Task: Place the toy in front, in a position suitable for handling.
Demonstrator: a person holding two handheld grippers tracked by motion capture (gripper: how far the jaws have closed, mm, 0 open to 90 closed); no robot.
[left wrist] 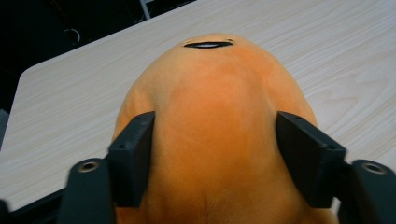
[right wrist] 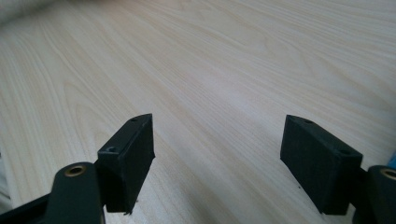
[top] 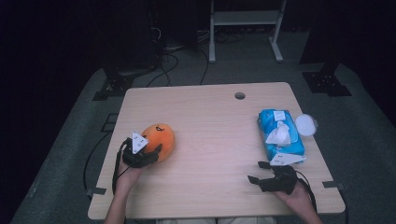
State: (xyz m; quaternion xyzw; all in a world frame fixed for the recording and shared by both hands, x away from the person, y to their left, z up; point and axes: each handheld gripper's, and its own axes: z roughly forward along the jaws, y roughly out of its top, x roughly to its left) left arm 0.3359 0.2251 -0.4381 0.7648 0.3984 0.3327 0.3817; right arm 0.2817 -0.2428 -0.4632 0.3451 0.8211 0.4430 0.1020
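One blue wipes pack [top: 280, 134], lid flipped and one wipe protruding, lies at the tabletop [top: 210, 140] right edge beside the right claw [top: 259, 171], jaws apart, while the left claw [top: 149, 150] clamps one orange plush toy [top: 161, 137] resting front-left.

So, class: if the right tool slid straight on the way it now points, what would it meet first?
Probably nothing soon: the right tool, jaws open, points left across bare wooden table. The orange plush toy sits far off, seemingly beside that line.
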